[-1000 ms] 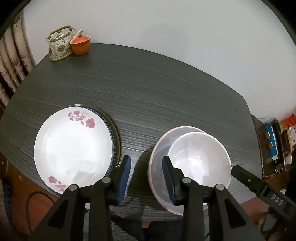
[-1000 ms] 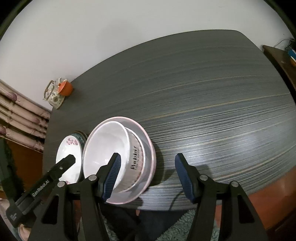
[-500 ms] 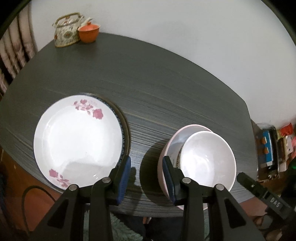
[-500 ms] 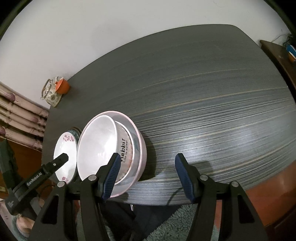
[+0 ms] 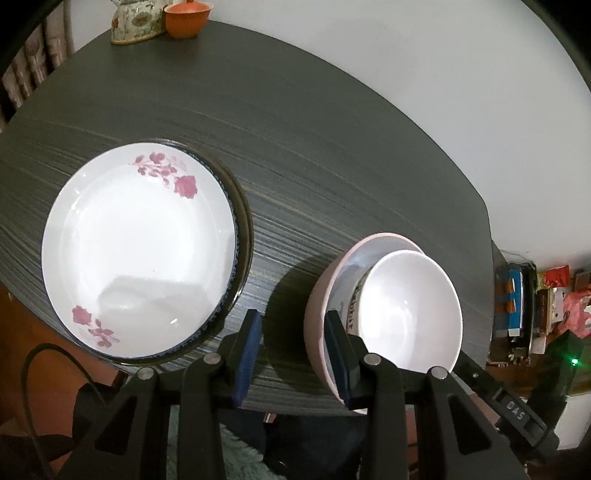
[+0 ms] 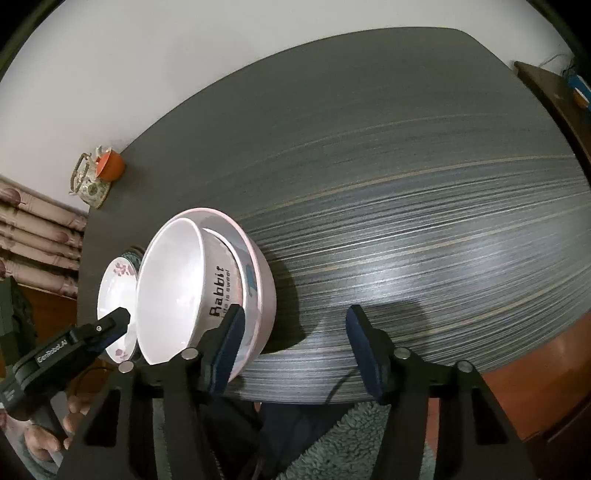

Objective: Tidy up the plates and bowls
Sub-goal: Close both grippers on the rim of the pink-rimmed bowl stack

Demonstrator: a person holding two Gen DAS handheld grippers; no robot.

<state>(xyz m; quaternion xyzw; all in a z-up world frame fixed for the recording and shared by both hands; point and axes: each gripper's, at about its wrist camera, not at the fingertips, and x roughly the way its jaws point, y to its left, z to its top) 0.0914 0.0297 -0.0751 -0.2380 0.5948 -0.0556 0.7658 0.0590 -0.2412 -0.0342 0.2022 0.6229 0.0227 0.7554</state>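
Judging progress: sorting looks nearly done. Dark table [image 5: 303, 122] carries two groups near its front edge. Plate stack [image 5: 140, 254] sits at about 9 o'clock in the left view, floral plate on top of at least one blue-rimmed plate; how many lie beneath, cannot tell. Pink bowl [image 5: 317, 314] at about 4 o'clock holds the white bowl [image 5: 410, 310] nested inside, white one tilted off-centre, "Rabbit" lettering showing in the right view. Likely left: seating the white bowl level.

Left gripper [image 5: 291, 350] part open, empty, straddling the gap between stacks, its right finger close against the pink bowl's wall. Right gripper [image 6: 295, 343] wide open, empty, left finger just beside the bowls.

Teapot [image 5: 136, 22] and orange cup [image 5: 186, 20] at 11 o'clock, far corner, well apart. Nothing blocks the stacks; only the grippers crowd the bowls.
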